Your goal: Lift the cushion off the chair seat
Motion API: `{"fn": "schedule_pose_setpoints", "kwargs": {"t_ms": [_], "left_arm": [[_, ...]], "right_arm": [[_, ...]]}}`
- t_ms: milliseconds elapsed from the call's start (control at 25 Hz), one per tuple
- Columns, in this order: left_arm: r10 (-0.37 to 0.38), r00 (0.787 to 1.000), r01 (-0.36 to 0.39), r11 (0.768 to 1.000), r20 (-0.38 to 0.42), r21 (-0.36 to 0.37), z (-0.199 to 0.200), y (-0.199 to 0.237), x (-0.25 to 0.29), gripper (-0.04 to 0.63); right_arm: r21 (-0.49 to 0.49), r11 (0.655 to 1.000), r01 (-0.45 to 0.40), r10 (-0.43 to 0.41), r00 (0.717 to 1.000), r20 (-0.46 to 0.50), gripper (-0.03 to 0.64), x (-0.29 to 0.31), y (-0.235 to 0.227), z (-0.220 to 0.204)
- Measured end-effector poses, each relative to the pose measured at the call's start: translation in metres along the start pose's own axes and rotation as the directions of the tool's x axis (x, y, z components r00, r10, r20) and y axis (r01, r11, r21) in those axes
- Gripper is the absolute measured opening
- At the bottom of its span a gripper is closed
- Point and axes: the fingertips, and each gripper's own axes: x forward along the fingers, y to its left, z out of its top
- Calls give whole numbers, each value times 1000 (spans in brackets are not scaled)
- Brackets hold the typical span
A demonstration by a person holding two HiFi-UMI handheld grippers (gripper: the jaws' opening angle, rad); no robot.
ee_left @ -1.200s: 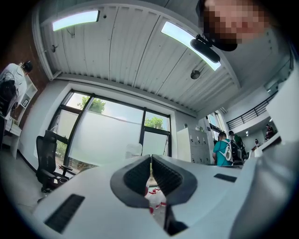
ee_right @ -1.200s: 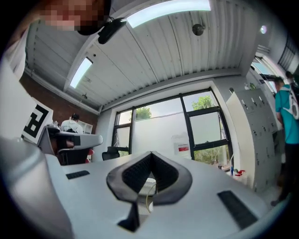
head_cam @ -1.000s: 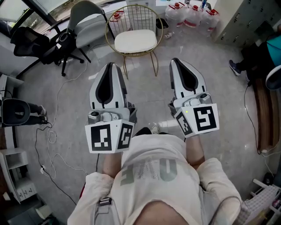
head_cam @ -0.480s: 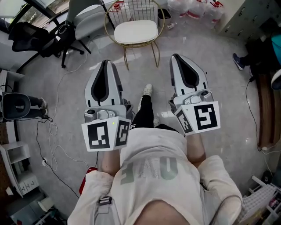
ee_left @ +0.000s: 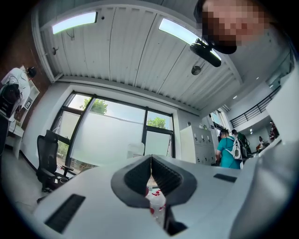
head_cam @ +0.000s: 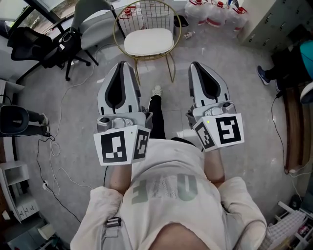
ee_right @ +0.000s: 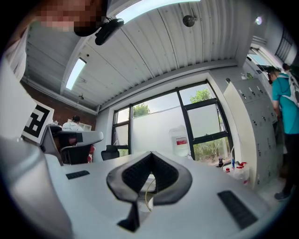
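A white cushion (head_cam: 148,41) lies on the seat of a gold wire chair (head_cam: 171,62) at the top of the head view. My left gripper (head_cam: 123,64) and right gripper (head_cam: 195,65) are held side by side in the air, pointing toward the chair and short of it. Both are shut with nothing between the jaws. In the left gripper view the left gripper's pads (ee_left: 161,173) meet at the tip, and the view looks up at windows and ceiling. The right gripper view shows the right gripper (ee_right: 151,154) likewise shut, with a sliver of the chair's gold wire past its pads.
Black and grey office chairs (head_cam: 80,29) stand left of the gold chair. Water bottles (head_cam: 215,12) and lockers (head_cam: 274,19) are at the back right. A person (head_cam: 296,61) stands at the right. Cables (head_cam: 58,146) trail over the floor at left. My own foot (head_cam: 156,92) is between the grippers.
Both grippers have moved a little forward toward the chair as I step; my leg and foot now show between them. The jaws stay shut.
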Motion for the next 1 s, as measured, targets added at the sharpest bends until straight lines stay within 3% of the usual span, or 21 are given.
{"fn": "schedule_pose_setpoints", "kwargs": {"t_ms": [440,1000], "left_arm": [[19,999,-18,1000,40,-13,-4,64,101,15],[37,998,-35,998,50,-43,-31,200,304,15]], "right_arm": [[-67,998,-19,19,1000,5,15,118,-12,2],[-79,997,-27,23,999,-45,15,356,-44,-22]]}}
